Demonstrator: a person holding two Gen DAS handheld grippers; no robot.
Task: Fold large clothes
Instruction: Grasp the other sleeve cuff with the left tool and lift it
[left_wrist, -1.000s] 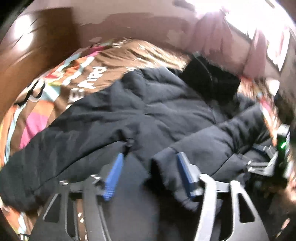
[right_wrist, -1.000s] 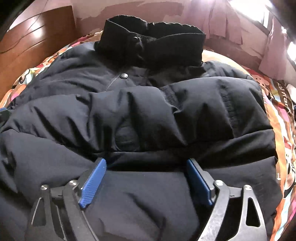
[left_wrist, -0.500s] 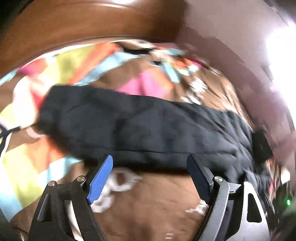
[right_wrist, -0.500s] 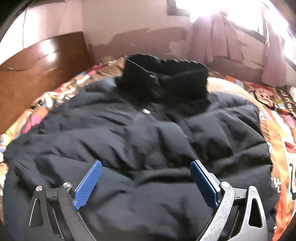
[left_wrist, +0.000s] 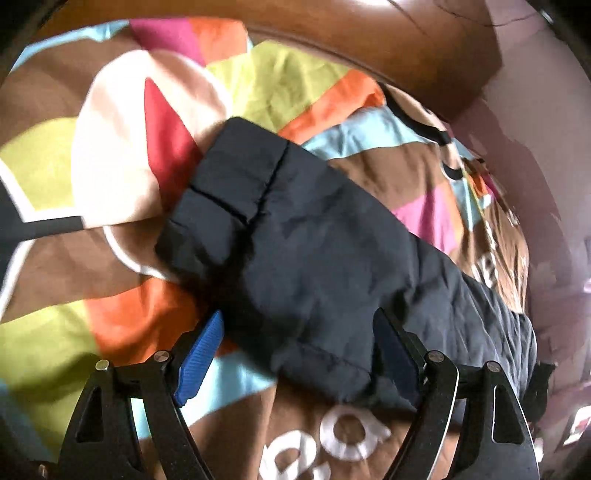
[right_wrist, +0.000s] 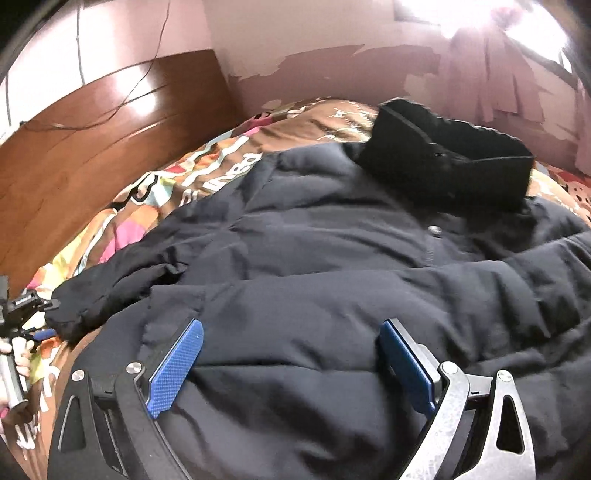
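Left wrist: puffy quilted sleeve between spread jaws; right jaws likewise spread.

right gripper open over jacket; collar far end

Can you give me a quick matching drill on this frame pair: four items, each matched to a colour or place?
Column 1:
1 jacket sleeve
2 jacket collar
3 headboard
4 gripper pads

Column 2:
A blue
B brown wood, behind the bed
C standing up at the jacket's far end
D stretched out over the colourful bedspread

Pairs: 1-D, 2-C, 3-B, 4-A
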